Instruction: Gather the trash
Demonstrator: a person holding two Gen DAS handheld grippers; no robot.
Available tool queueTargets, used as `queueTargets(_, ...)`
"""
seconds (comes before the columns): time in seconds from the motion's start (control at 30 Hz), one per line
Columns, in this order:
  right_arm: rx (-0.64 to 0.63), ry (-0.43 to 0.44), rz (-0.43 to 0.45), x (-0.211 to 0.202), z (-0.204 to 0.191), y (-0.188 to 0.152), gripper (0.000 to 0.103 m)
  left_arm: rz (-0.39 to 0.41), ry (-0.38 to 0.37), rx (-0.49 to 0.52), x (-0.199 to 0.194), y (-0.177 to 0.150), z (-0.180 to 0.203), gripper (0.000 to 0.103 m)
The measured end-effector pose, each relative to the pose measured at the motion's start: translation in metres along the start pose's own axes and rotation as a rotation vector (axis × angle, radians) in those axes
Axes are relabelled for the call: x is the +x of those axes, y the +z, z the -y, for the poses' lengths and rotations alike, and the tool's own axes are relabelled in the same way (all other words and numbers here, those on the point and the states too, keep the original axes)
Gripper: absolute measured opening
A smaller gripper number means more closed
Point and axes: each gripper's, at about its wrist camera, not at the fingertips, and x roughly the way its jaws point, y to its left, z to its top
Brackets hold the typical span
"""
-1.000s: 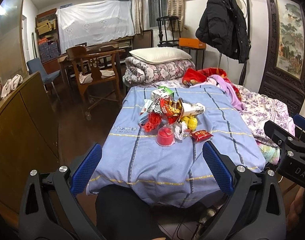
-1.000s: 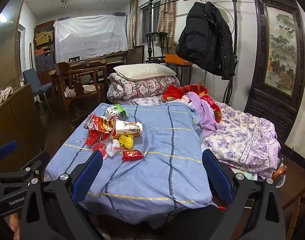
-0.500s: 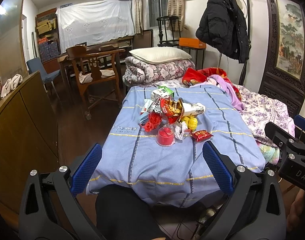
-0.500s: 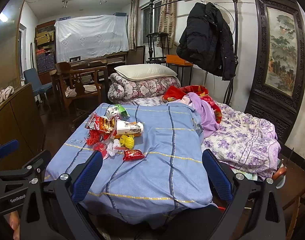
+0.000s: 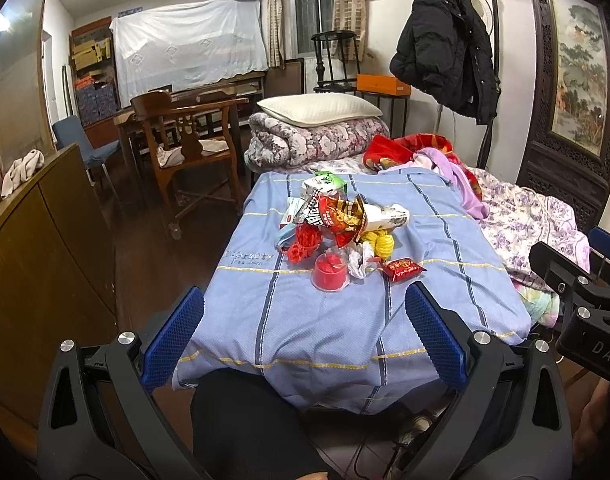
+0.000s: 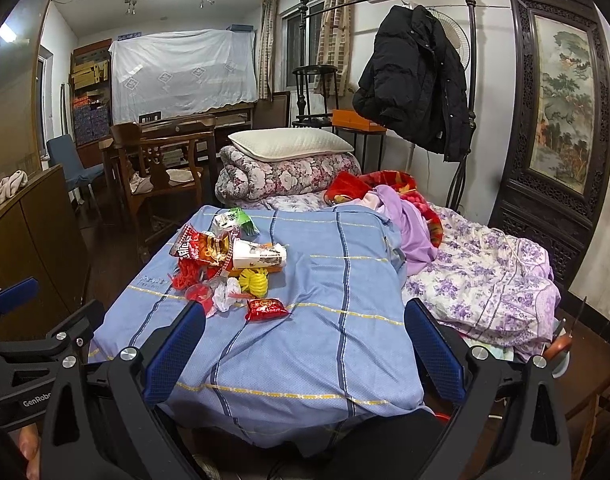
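A blue sheet covers the near end of the bed, with a floral quilt on its right and a pillow at the far end. A wooden chair stands far left. The left gripper and right gripper hover at the near edge, jaws spread wide, holding nothing. The trash lies heaped mid-sheet: a chip bag, paper cup, red cup, and a red packet nearest.
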Motion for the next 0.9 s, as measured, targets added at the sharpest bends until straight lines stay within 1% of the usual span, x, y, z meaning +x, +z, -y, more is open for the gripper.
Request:
queueTargets(0.33, 0.001, 0.002, 0.009, -0.002, 0.002, 0.001, 0.097, -0.006, 0.003, -0.007, 0.0, 0.001, 0.0, 0.096)
queueTargets(0.57, 0.012, 0.046, 0.006, 0.001, 0.002, -0.001, 0.097, -0.012, 0.006, -0.013, 0.006, 0.001, -0.004, 0.096)
queueTargets(0.73, 0.008, 0.083, -0.014, 0.014, -0.005, 0.0, 0.097, -0.032, -0.006, -0.015, 0.023, -0.001, -0.01, 0.096)
queueTargets(0.9, 0.006, 0.112, -0.052, 0.046, -0.014, 0.009, 0.097, -0.074, -0.001, -0.044, 0.053, 0.0, -0.026, 0.096)
